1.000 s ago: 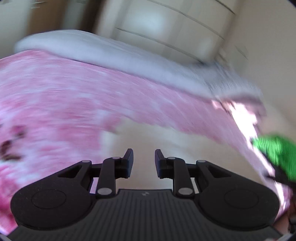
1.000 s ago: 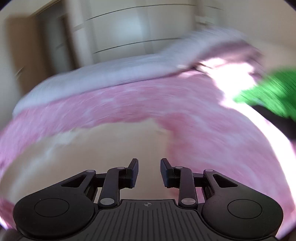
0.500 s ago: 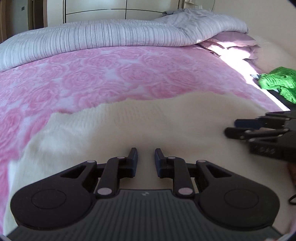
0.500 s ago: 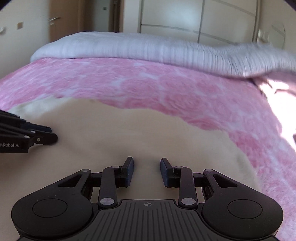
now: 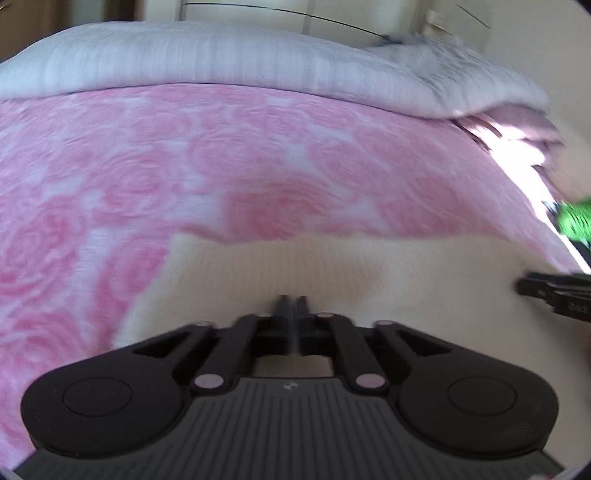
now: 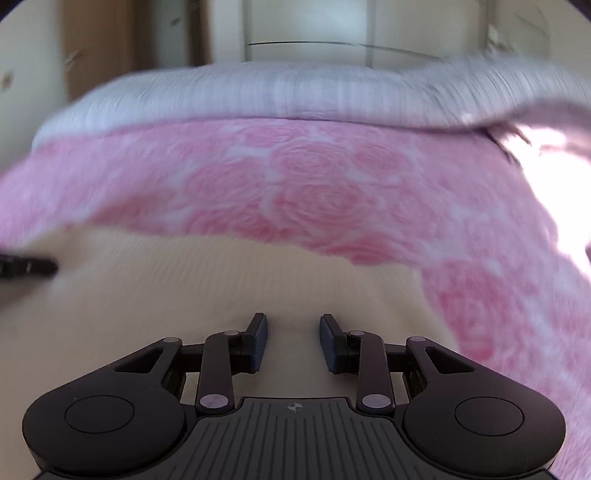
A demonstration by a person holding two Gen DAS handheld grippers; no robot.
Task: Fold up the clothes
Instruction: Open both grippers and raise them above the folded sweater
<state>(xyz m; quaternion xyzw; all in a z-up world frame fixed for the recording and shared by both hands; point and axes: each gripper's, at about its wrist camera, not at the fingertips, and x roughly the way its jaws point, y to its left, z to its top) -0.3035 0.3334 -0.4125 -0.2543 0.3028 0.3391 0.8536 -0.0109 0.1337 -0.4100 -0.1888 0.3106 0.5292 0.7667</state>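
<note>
Cream garment: a pale cream ribbed knit piece of clothing lies spread flat on the bed, filling the near part of both wrist views; its far edge is wavy against the blanket.
Left gripper: the black two-finger left gripper sits low over the cream knit with its fingers brought together, only a hairline slit between them. Whether any cloth is pinched there cannot be told from this blurred view.
Right gripper: the black two-finger right gripper hovers just above the same garment, its blue-padded fingers well apart with bare cream cloth showing between them.
Each seen by the other: the right gripper's dark tips enter the left view at its right edge; the left gripper's tips show at the left edge of the right view. Both lie over the garment.
Blanket: a pink fleece blanket with a rose pattern covers the bed under and beyond the garment.
Duvet: a pale grey striped duvet is bunched along the bed's far side.
Green item: a bright green knitted item lies at the right edge of the left view, apart from the cream garment.
Background: pale cupboard doors stand behind the bed.
</note>
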